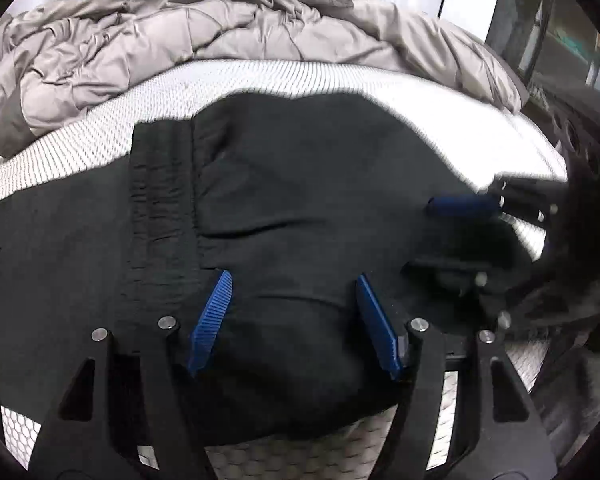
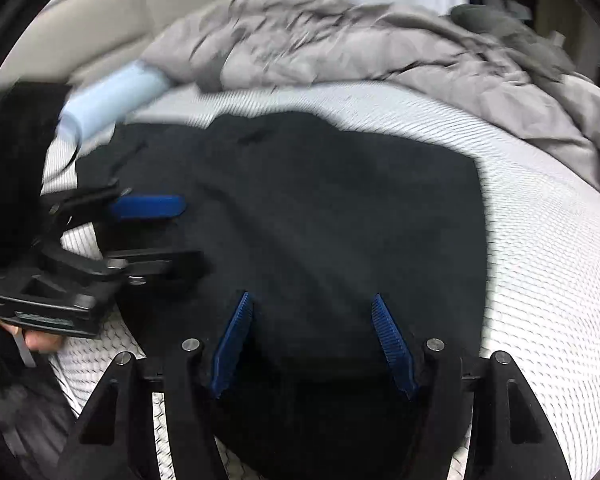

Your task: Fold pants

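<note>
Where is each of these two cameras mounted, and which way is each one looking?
Left wrist view: sits on the left gripper, looking forward and down over its open jaws at black pants on a white mattress; the right gripper enters from the right.
Right wrist view: sits on the right gripper, looking down over its open jaws at the same pants; the left gripper and the person's hand show at left.
Shared: pants, mattress, grey comforter.
</note>
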